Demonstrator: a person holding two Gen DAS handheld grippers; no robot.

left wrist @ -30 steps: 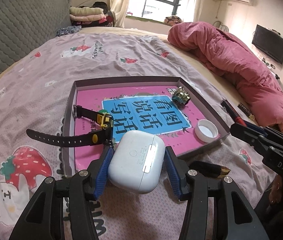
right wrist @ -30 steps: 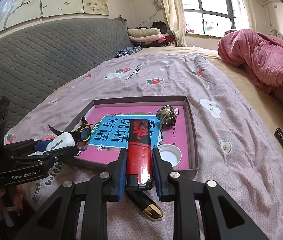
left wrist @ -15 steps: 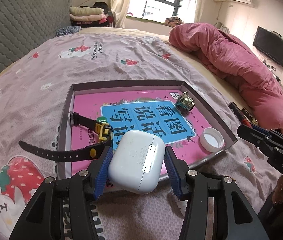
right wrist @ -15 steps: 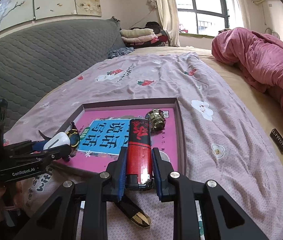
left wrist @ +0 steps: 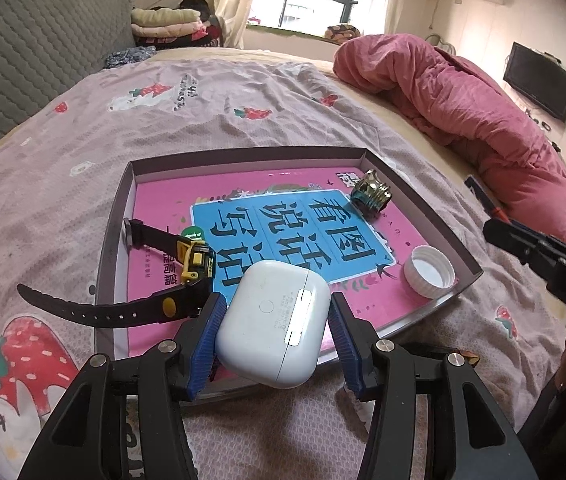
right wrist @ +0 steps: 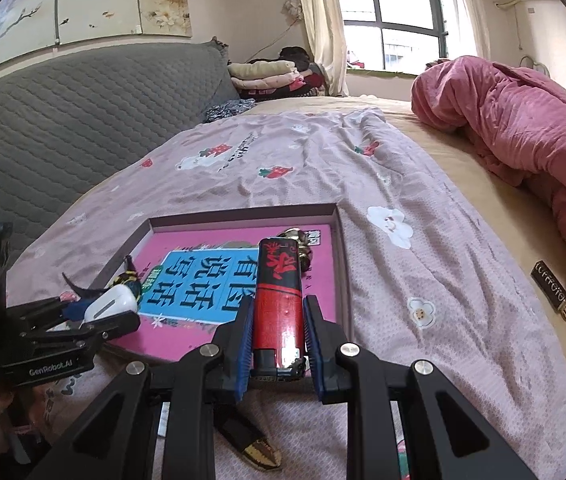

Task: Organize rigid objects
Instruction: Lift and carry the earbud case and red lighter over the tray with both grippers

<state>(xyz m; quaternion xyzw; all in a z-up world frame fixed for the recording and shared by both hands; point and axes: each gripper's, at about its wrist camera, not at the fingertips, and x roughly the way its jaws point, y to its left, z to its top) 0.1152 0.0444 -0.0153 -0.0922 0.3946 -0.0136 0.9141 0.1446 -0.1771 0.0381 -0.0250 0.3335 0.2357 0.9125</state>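
A shallow brown tray (left wrist: 243, 156) with a pink and blue book cover inside lies on the bedspread. In it are a black and yellow watch (left wrist: 191, 264), a metallic cap (left wrist: 371, 196) and a white bottle cap (left wrist: 429, 272). My left gripper (left wrist: 277, 308) is shut on a white earbuds case (left wrist: 275, 332), held over the tray's near edge. My right gripper (right wrist: 277, 308) is shut on a red lighter (right wrist: 279, 300), above the near right part of the tray (right wrist: 243, 214). The right wrist view shows the left gripper (right wrist: 83, 316) with the case (right wrist: 109, 306) at the left.
A black and gold object (right wrist: 251, 444) lies on the bedspread under my right gripper. A similar one (right wrist: 551, 292) lies to the right, near a rolled pink blanket (right wrist: 523, 120). A grey quilted headboard (right wrist: 63, 128) runs along the left.
Both grippers have moved forward toward the tray with their objects still held. The earbuds case now hangs over the tray's near edge, and the lighter now covers the white cap in the right wrist view.
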